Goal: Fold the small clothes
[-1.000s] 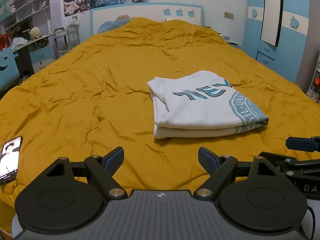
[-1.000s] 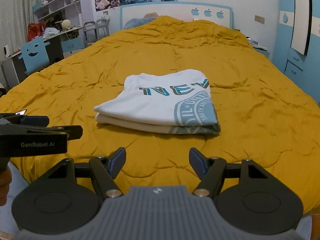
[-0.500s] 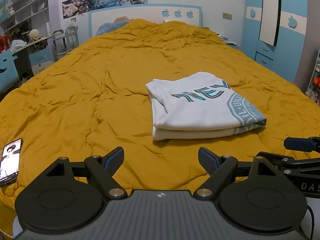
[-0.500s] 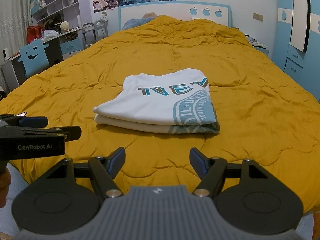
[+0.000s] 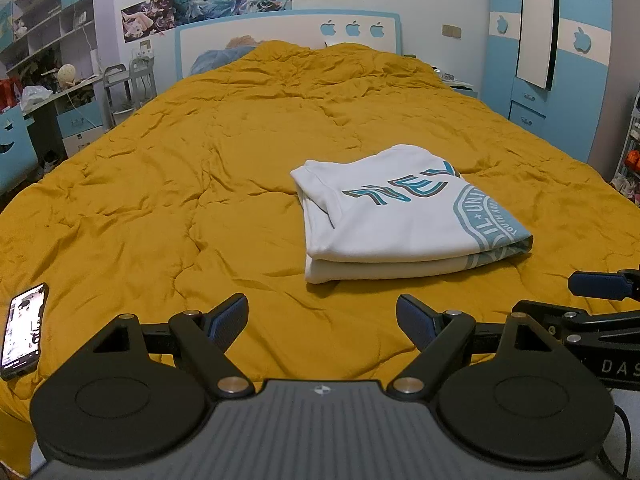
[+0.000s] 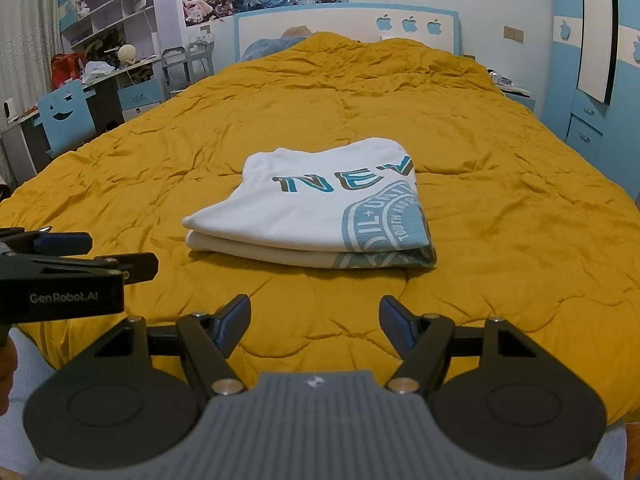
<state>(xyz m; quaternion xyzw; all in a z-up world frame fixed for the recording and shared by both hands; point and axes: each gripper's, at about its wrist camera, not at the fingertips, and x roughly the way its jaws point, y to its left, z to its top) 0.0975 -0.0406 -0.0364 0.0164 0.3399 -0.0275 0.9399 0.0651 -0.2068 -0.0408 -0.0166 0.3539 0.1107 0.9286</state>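
A white T-shirt with teal print lies folded into a neat stack on the mustard-yellow quilt; the right wrist view shows the same T-shirt straight ahead. My left gripper hovers near the bed's front edge, open, nothing between its fingers, short of the shirt. My right gripper is likewise open and empty, a little back from the shirt's near edge. Each gripper shows at the side of the other's view: the right one, the left one.
A phone with a lit screen lies on the quilt at the near left corner. A desk, shelves and a blue chair stand to the left of the bed. Blue wardrobes line the right wall. The headboard is at the far end.
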